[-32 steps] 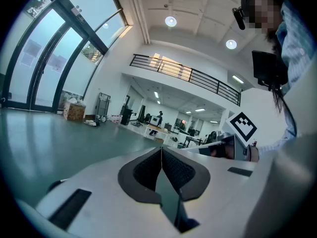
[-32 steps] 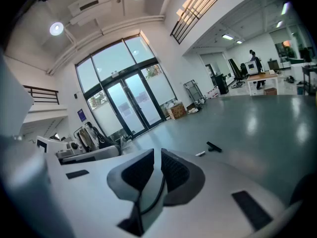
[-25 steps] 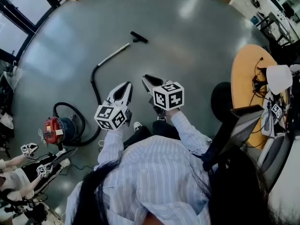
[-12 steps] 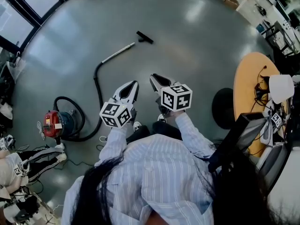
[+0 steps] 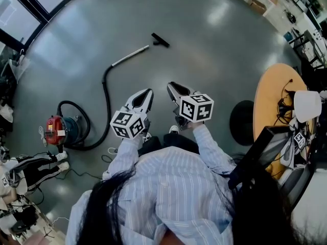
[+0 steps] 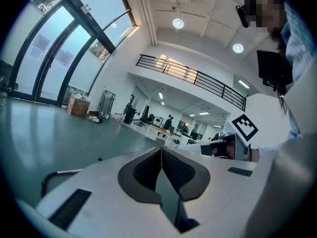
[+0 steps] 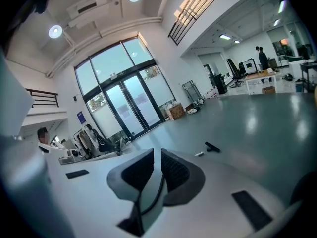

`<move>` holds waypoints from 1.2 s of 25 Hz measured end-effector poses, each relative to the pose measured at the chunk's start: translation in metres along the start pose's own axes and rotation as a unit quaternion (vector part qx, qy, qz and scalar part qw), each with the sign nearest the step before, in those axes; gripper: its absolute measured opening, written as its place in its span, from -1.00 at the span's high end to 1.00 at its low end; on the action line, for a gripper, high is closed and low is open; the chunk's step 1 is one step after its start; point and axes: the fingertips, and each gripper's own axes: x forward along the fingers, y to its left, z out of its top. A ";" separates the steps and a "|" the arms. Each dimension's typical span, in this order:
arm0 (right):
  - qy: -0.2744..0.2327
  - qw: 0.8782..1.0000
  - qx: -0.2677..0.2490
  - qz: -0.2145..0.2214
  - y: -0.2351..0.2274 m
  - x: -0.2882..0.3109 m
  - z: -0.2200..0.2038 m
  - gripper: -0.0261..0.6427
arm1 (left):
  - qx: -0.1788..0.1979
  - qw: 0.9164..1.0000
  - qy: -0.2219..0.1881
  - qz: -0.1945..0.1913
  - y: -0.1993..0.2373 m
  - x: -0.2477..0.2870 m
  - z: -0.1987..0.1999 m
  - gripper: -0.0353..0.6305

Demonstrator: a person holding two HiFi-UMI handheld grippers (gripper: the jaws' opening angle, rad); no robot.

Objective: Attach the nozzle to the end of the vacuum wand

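Both empty: left claw (image 5: 147, 92) shut tight, right claw (image 5: 171, 85) w/ a slim gap. Nozzle (image 5: 160, 40) lies on floor (image 5: 214, 60) just past wand (image 5: 131, 55) tip, not attached, well ahead of both.

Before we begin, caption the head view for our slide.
Nozzle lies on the floor just off the wand end, unattached.

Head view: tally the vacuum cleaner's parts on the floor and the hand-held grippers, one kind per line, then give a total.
Vacuum canister: 1
Hose: 1
Wand: 1
Nozzle: 1
Grippers: 2 (left gripper, right gripper)
Total: 6
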 end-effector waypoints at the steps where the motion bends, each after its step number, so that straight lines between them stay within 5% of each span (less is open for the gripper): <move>1: 0.001 1.000 0.001 0.000 -0.004 -0.001 0.001 0.78 | 0.000 1.000 0.000 0.001 -0.001 0.004 0.000 0.87; 12: 0.008 1.000 0.002 0.015 -0.061 -0.010 0.016 0.78 | -0.002 1.000 -0.006 0.022 -0.019 0.057 -0.008 0.88; 18: 0.000 0.999 0.044 0.024 -0.083 -0.004 0.017 0.78 | 0.000 0.999 0.013 0.033 -0.023 0.066 -0.020 0.87; 30: 0.023 0.997 0.065 0.017 -0.106 0.059 0.031 0.78 | -0.016 0.998 0.022 0.051 0.051 0.096 -0.003 0.87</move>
